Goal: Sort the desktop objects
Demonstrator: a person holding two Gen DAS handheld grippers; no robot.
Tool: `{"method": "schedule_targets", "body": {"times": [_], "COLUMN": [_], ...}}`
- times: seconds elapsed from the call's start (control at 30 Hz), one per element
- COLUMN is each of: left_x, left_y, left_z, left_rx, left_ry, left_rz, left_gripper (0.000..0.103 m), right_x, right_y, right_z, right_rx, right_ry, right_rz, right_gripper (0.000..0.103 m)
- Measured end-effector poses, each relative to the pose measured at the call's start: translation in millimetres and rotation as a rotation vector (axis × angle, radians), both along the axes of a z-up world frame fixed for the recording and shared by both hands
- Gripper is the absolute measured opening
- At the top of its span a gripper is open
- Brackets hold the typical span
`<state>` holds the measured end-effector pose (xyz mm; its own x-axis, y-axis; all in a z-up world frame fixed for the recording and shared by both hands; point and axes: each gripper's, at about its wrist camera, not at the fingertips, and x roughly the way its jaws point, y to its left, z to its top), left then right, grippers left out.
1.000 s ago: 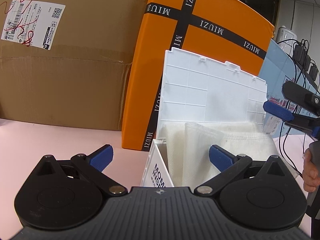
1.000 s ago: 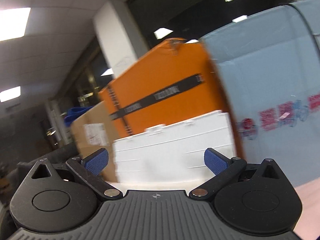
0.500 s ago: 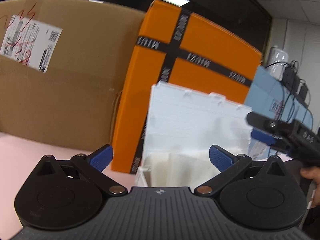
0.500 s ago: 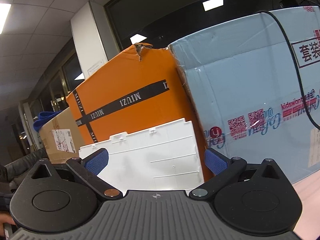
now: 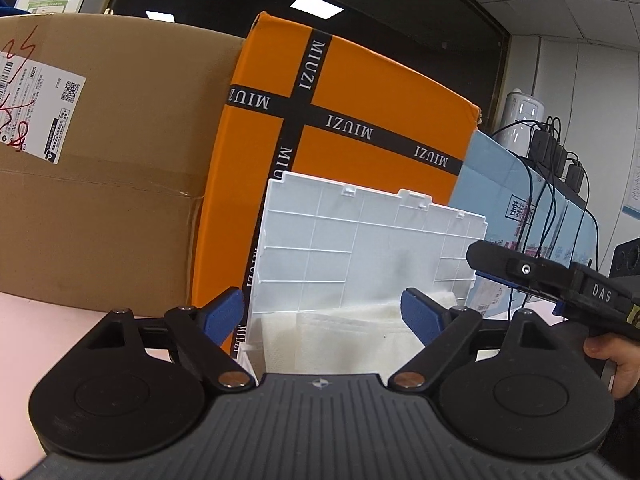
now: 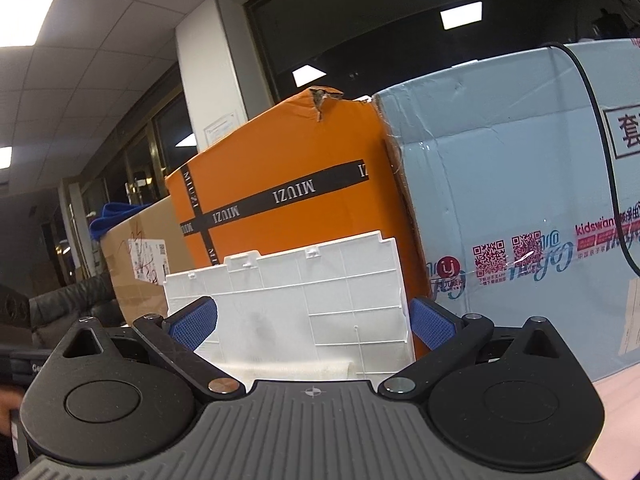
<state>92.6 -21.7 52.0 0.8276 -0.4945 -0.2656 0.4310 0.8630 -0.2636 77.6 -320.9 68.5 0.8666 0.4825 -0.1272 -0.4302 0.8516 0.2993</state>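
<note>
A white plastic box stands with its ribbed lid (image 5: 360, 240) raised, leaning toward the orange carton. Folded white cloths (image 5: 352, 340) lie inside it. My left gripper (image 5: 322, 314) hangs just over the box's near edge; its jaws are closing, with the cloths and the box's left wall between the blue pads, and no pad visibly presses on them. My right gripper (image 6: 312, 322) is open, facing the lid (image 6: 300, 292) from the other side, with a strip of cloth (image 6: 280, 370) below it. In the left wrist view the right gripper (image 5: 520, 272) juts in from the right, held by a hand (image 5: 616, 364).
Behind the box stand an orange MIUZI carton (image 5: 360, 120), a brown cardboard carton (image 5: 100, 180) on the left and a pale blue carton (image 6: 520, 200) on the right. Black cables (image 5: 552, 184) hang over the blue carton. The pink tabletop (image 5: 24, 344) shows at the left.
The left gripper's blue pads have drawn closer together. The right gripper has moved in toward the box from the right. The right wrist view has steadied and faces the lid squarely.
</note>
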Motion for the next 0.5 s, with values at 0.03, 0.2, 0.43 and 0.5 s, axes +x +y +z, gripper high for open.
{"method": "schedule_targets", "body": {"times": [0.03,0.2,0.43,0.5], "left_x": [0,-3,-12,-14], "left_y": [0,-1,-2,-2], "left_z": [0,2,6,6], "left_rx": [0.0,0.01,0.03,0.029], "left_ry": [-0.002,-0.004,-0.018,-0.012], "left_rz": [-0.003,-0.011,-0.006,-0.004], "left_gripper": [0.083,0.08,0.08,0.08], "right_x": [0,-4,-13,-16], "right_y": [0,-2,-2,-2], "right_z": [0,-1,-1,-2], "right_rx": [-0.006,-0.022,-0.045,-0.047], "right_ry": [-0.001,0.01,0.018,0.024], "right_rz": [0.008,0.038,0.058,0.065], "right_gripper": [0.103,0.103,0.103,0.103]}}
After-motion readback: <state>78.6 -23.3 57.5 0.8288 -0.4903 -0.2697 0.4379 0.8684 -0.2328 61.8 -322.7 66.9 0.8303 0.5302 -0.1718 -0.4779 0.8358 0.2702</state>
